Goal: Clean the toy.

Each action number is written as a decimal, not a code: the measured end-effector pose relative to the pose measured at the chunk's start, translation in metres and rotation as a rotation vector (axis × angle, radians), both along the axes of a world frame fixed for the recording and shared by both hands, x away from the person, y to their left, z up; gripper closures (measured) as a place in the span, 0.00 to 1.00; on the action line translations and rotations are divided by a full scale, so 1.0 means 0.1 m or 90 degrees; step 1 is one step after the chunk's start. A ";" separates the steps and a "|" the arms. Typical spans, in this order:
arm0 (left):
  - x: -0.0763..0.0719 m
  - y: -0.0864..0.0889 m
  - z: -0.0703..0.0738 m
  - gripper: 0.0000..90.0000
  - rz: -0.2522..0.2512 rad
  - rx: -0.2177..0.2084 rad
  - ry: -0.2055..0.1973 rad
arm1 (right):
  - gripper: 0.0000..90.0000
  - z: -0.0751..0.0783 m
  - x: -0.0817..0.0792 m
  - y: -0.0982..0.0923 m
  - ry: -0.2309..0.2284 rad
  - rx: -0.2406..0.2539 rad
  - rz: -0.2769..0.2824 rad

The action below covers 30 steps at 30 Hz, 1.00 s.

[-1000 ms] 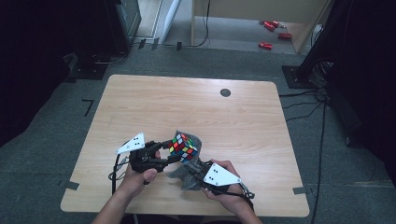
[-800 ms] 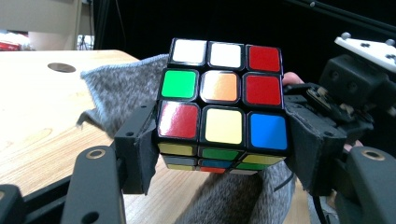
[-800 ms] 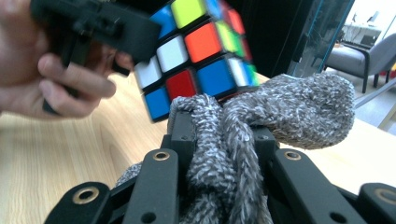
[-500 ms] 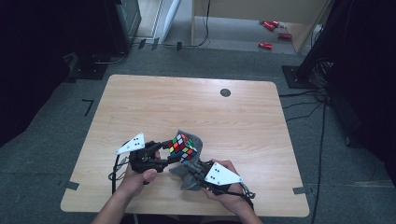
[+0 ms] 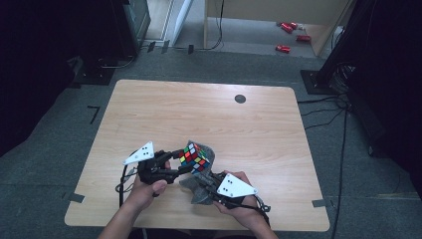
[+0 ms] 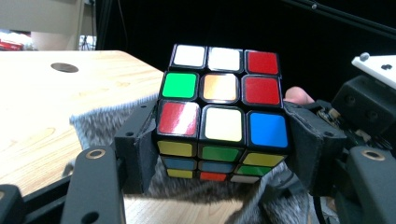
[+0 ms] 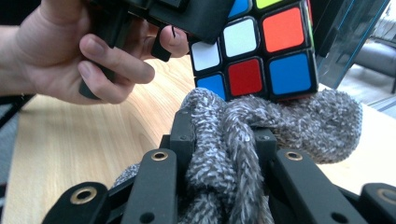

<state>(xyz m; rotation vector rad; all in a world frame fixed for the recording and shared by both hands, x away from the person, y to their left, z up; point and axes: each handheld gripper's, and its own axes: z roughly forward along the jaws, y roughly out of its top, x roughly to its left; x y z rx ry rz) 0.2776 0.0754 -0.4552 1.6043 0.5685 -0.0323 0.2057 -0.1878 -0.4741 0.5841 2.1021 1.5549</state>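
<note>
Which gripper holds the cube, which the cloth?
The left gripper clamps the puzzle cube between its jaws; the right gripper pinches the grey cloth.

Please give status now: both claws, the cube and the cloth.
Left claw shut on puzzle cube. Right claw shut on grey cloth, cloth touching cube's underside. Nothing in the way on table.

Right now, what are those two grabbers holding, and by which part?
The left gripper clamps the cube by two opposite side faces. The right gripper pinches a bunched fold of the grey cloth under the cube.
</note>
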 end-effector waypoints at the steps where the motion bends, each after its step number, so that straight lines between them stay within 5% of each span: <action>1: 0.00 0.00 0.00 0.39 0.004 -0.001 -0.002 | 0.79 0.00 0.00 0.00 0.010 0.009 0.002; 7: -0.04 0.00 0.02 0.39 0.031 -0.023 -0.019 | 0.79 -0.04 -0.02 0.09 0.047 0.046 0.027; 15: -0.06 -0.04 -0.01 0.39 0.065 -0.030 -0.018 | 0.81 -0.01 -0.03 0.10 0.102 0.167 -0.016; 22: -0.05 -0.05 -0.02 0.39 0.065 -0.033 -0.007 | 0.81 0.01 0.00 0.02 0.093 0.177 -0.070; 27: -0.04 -0.06 -0.04 0.39 0.051 -0.037 0.008 | 0.81 0.06 -0.02 -0.02 0.061 0.156 -0.093; 30: -0.07 -0.07 -0.03 0.39 0.077 -0.044 0.000 | 0.81 0.06 -0.03 -0.01 0.053 0.153 -0.095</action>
